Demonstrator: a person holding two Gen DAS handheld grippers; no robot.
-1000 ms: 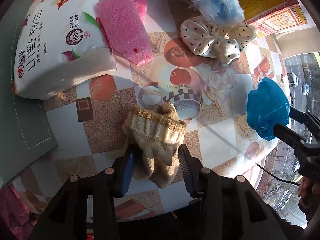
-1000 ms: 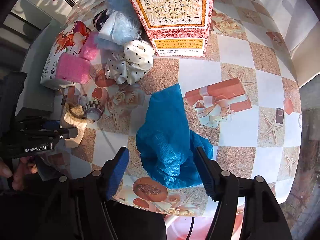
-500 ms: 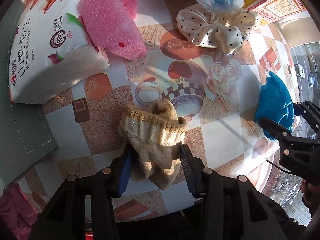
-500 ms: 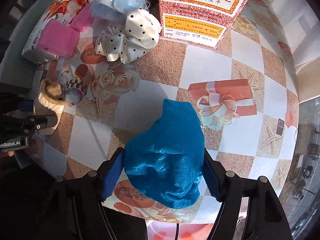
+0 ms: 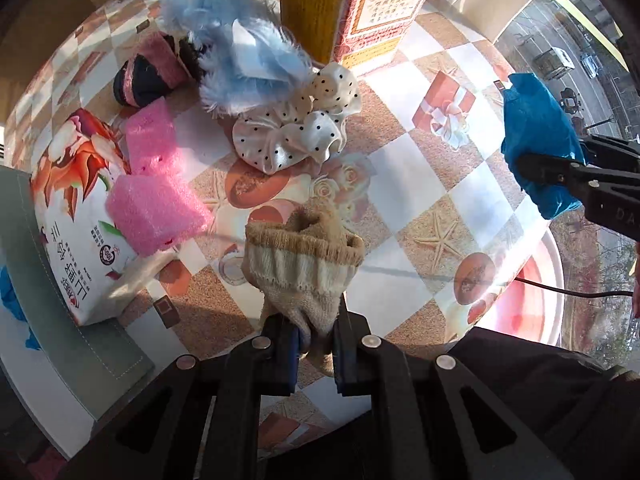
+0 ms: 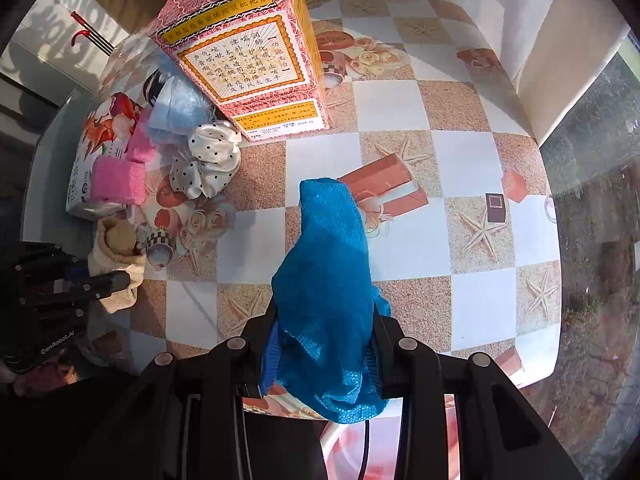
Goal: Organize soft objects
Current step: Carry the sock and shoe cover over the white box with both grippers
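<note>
Both hand-held grippers point down at the worktop (image 5: 460, 200), each clamped on something soft.

Left hand-held gripper (image 5: 314, 350): jaws have just been closing and are now nearly together, pinching the lower end of the beige sock (image 5: 304, 268). The ribbed cuff sticks out ahead of the fingers, over the worktop near its front edge. I read the sock as lifted off the surface, but the fisheye makes that hard to confirm.

Right hand-held gripper (image 6: 320, 354): jaws have also just been closing, now narrow, pads pressing both sides of the blue bubble wrap (image 6: 326, 280). The wrap bunches up between the fingers, and its peak covers part of the printed gift box on the cloth.

Rest of the pile is at the far left of the worktop:
- polka-dot scrunchie (image 5: 296, 132) just beside the red medicine box (image 6: 248, 56)
- blue feathery thing (image 5: 240, 56) touching the scrunchie
- pink foam sheet (image 5: 156, 196) lying partly on the tissue pack (image 5: 76, 240)
- dark sock with pink trim (image 5: 148, 76) behind the foam

Sock and blue wrap are well apart from each other.
</note>
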